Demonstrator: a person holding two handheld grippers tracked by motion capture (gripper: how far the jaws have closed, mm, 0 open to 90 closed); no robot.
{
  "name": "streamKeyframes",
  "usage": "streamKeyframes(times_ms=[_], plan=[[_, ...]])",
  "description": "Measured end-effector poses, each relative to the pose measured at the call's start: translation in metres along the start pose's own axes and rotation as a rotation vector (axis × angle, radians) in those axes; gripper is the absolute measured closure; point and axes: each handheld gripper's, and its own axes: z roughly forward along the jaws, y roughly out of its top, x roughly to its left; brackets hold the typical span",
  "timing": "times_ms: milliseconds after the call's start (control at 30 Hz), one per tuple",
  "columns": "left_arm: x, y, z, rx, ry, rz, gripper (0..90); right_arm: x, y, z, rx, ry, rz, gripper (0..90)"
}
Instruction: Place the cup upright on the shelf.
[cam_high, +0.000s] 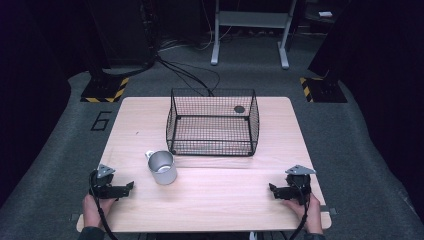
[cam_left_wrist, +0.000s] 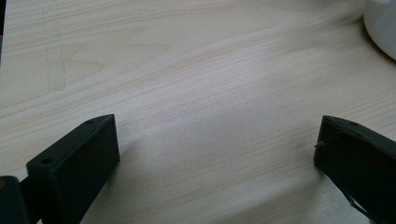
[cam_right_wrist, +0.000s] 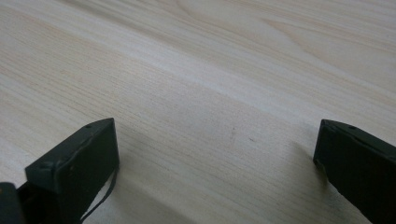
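The counter (cam_high: 210, 200) is a light wood-grain surface standing on a grey carpeted floor (cam_high: 350, 150).

A black wire basket (cam_high: 212, 122) stands upright at the middle of the far half of the counter. A small dark round spot (cam_high: 239, 109) shows through its mesh near the far right corner; what it is cannot be told.

A metal mug (cam_high: 162, 167) stands upright just in front of the basket's near left corner, apart from it, with its handle toward the far left. In the left gripper view a pale curved edge of the mug (cam_left_wrist: 380, 25) enters at the upper right corner.

The left gripper (cam_high: 129, 187) rests at the near left of the counter, held by the person's left hand (cam_high: 92, 210). It points toward the centre, near the mug but not touching it. In the left gripper view the left gripper (cam_left_wrist: 217, 140) has its jaws spread wide, with bare wood between them.

The right gripper (cam_high: 271, 188) rests at the near right of the counter, held by the right hand (cam_high: 312, 215), and points inward toward the left gripper. In the right gripper view the right gripper (cam_right_wrist: 217, 140) is likewise spread wide over bare wood and holds nothing.

The two grippers lie well apart.
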Motion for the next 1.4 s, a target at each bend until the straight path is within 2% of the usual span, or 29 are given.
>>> streamKeyframes(times_ms=[500, 767, 933, 1000, 1033, 1133, 1233, 1400], plan=[[-0.002, 0.001, 0.0, 0.006, 0.006, -0.005, 0.4, 0.0, 0.0, 0.001, -0.001, -0.002, 0.007, 0.0], [-0.003, 0.0, -0.001, 0.003, -0.008, -0.001, 0.0, 0.0, 0.0, 0.001, -0.007, -0.002, 0.002, 0.0], [-0.002, -0.002, -0.006, -0.007, -0.041, -0.022, 0.0, 0.0, 0.0, 0.001, -0.004, -0.001, 0.002, 0.0], [-0.004, -0.003, -0.01, -0.021, -0.072, -0.037, 0.0, 0.0, 0.0, 0.001, -0.005, 0.0, 0.003, 0.0], [-0.005, -0.003, -0.012, -0.033, -0.072, -0.034, 0.0, 0.0, 0.0, 0.001, -0.005, -0.002, 0.003, 0.0], [-0.01, -0.002, -0.019, -0.05, -0.122, -0.026, 0.0, 0.0, 0.0, 0.0, 0.002, -0.002, 0.006, 0.0], [-0.017, 0.002, -0.027, -0.075, -0.143, -0.01, 0.0, 0.0, 0.0, 0.001, -0.003, -0.005, 0.004, 0.0], [-0.026, 0.012, -0.04, -0.101, -0.17, -0.008, 0.0, 0.0, 0.0, 0.0, 0.001, -0.004, 0.003, 0.0]])
